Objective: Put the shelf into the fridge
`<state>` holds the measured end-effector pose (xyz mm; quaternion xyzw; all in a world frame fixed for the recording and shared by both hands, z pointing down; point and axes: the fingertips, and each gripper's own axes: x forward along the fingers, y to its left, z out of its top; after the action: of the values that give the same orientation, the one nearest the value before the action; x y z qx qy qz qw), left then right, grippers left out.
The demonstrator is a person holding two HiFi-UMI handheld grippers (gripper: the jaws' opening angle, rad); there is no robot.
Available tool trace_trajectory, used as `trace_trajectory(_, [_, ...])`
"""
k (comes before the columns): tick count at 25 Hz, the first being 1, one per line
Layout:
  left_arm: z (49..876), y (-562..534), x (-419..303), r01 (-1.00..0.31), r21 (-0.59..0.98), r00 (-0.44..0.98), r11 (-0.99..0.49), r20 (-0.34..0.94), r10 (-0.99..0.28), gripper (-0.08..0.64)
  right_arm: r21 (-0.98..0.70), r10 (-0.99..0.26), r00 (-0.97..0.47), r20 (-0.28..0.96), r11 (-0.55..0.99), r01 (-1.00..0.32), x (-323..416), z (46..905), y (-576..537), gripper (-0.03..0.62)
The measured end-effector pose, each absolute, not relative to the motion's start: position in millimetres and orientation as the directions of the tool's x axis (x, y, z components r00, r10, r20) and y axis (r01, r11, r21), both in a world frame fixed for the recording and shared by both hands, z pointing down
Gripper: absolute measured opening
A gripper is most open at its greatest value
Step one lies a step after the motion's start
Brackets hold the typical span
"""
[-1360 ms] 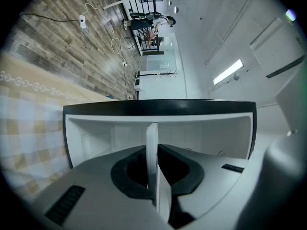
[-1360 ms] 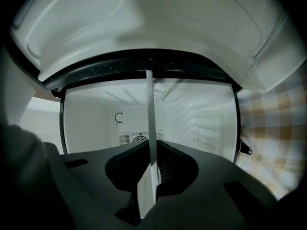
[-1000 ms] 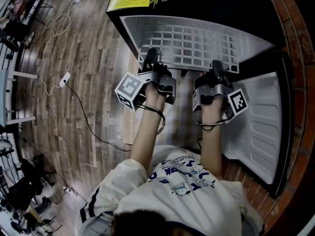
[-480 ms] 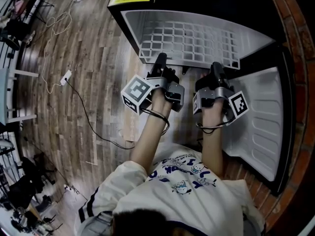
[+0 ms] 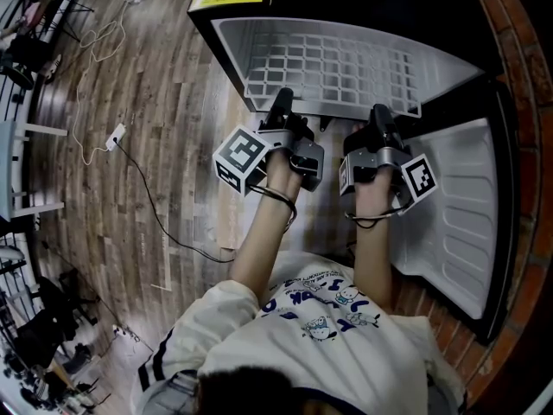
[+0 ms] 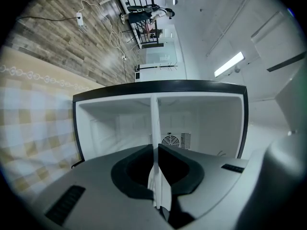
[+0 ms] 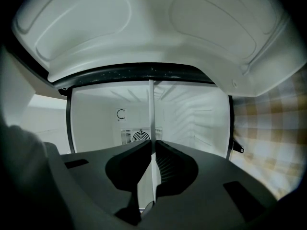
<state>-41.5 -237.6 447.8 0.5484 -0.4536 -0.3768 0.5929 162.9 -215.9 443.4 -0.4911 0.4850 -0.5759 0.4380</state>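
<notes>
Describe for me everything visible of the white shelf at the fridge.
The shelf is a white grid of thin bars with square openings, coated wire by its look. It lies flat, mostly inside the open fridge. The left hand-held gripper and the right hand-held gripper are each shut on its near edge; in their views it shows edge-on as a thin white strip.

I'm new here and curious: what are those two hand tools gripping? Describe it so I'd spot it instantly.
Find the black fridge with its door swung open. Across its white inside lies the shelf, its near edge pinched by the left gripper and right gripper. Unlike the smooth lining around it, it is a flat white grid of square holes.
</notes>
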Motion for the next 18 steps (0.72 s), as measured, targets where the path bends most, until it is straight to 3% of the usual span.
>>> trace_trajectory(18, [445.4,-236.6,-39.9,-0.076,0.993,0.323,0.091,0.111,-0.94,0.041,-0.992,-0.986,-0.11,0.129,-0.129,-0.001,164.8,439.8,-213.9,0.049])
